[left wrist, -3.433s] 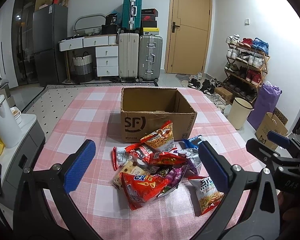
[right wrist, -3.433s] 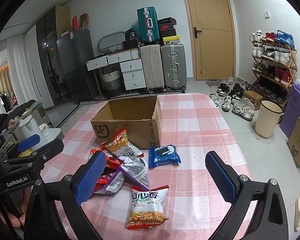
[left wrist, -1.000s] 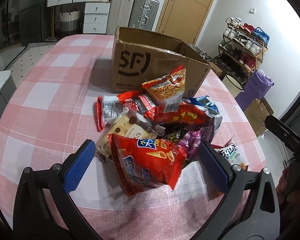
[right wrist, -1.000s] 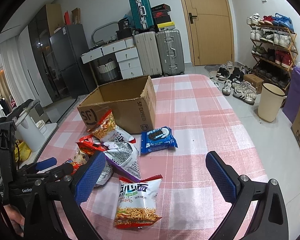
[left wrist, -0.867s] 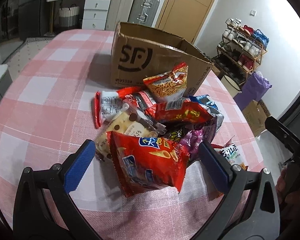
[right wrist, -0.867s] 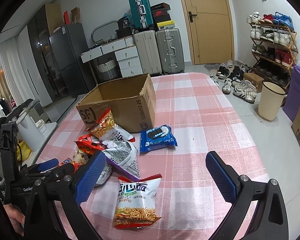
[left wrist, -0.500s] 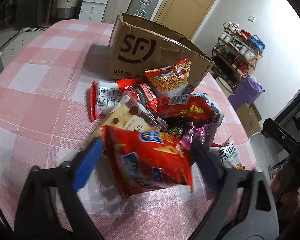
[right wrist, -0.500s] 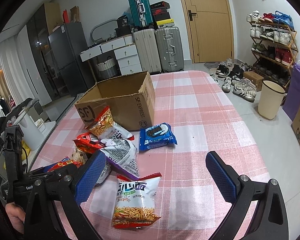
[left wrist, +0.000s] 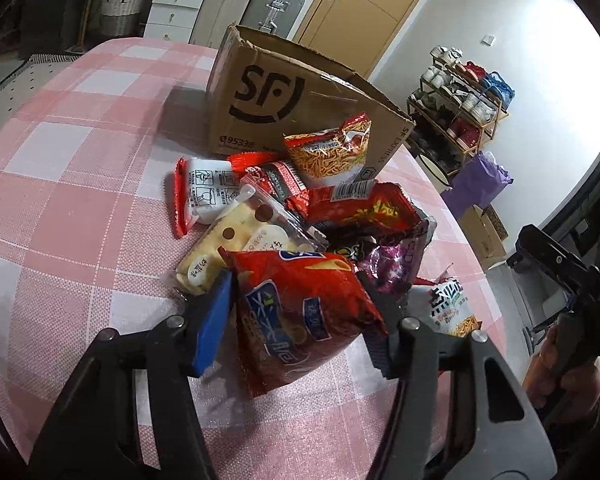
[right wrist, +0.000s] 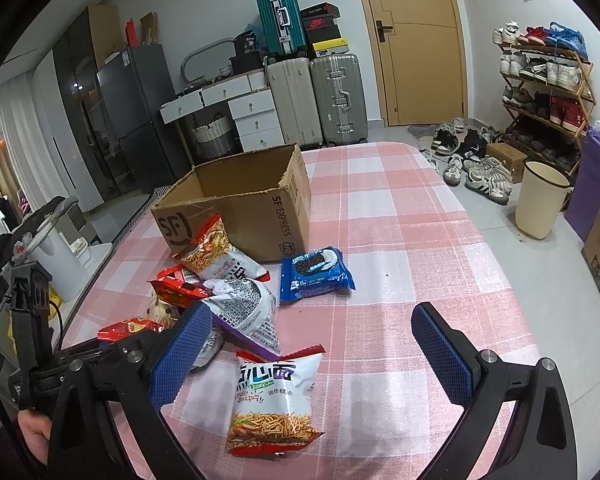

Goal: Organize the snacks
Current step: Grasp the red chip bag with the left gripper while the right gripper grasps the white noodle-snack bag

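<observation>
Left hand-held gripper [left wrist: 296, 312] jaws have just been closing; right hand-held gripper [right wrist: 308, 352] gapes wide.

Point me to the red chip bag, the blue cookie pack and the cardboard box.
red chip bag [left wrist: 300, 312], left wrist view, front face.
blue cookie pack [right wrist: 315, 273], right wrist view, centre.
cardboard box [right wrist: 256, 216], right wrist view, front wall.

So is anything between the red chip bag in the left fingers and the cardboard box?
Yes. The red chip bag sits nearest the left gripper; the rest of the snack pile lies between it and the cardboard box.
</observation>
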Available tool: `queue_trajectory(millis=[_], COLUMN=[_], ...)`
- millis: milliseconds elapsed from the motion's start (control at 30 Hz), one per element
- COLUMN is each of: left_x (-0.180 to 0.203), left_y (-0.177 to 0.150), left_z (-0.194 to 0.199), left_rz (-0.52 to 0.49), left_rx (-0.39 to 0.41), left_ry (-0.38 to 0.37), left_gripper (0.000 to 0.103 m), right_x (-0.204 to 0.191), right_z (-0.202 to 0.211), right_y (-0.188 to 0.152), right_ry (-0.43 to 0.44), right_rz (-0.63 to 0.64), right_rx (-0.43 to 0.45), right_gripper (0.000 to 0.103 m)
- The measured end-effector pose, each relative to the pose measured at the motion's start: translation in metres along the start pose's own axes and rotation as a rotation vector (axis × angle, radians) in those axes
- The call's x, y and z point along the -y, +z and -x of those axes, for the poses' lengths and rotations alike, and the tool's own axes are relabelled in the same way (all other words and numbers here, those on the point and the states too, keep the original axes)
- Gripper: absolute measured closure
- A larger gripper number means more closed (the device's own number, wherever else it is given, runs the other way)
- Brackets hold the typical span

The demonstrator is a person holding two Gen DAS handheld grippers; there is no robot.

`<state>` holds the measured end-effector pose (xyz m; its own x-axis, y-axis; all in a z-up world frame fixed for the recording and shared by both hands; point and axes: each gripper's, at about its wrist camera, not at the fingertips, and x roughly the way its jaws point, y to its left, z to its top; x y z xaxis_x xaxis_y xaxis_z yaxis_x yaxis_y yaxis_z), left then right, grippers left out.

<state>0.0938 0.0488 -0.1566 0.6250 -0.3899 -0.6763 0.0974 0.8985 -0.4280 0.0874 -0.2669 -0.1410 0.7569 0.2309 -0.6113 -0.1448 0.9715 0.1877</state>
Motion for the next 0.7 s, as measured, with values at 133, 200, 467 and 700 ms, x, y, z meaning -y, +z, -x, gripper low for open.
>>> queue_trajectory(millis=[133, 200, 467, 700], left_x=[-0.002, 0.0, 0.004, 0.003], left_y=[0.002, 0.003, -0.004, -0.027], left_z=[0.002, 0.003, 0.019, 0.038], left_rz=[-0.001, -0.001, -0.005, -0.012], left_rx=[0.0, 0.0, 0.009, 0.021], left_ry=[-0.009, -0.011, -0.019, -0.023], left_gripper=[0.048, 0.048, 0.048, 0.048], right_x=[0.0, 0.0, 0.0, 0.003], right_z=[0.001, 0.001, 0.002, 0.003], right_y=[0.001, 0.001, 0.001, -0.002], right_ry=[-0.003, -0.005, -0.003, 0.019], right_rz=[0.002, 0.002, 0.003, 0.009], right_rx=[0.002, 0.002, 0.001, -0.016], right_gripper=[0.001, 0.001, 0.001, 0.001])
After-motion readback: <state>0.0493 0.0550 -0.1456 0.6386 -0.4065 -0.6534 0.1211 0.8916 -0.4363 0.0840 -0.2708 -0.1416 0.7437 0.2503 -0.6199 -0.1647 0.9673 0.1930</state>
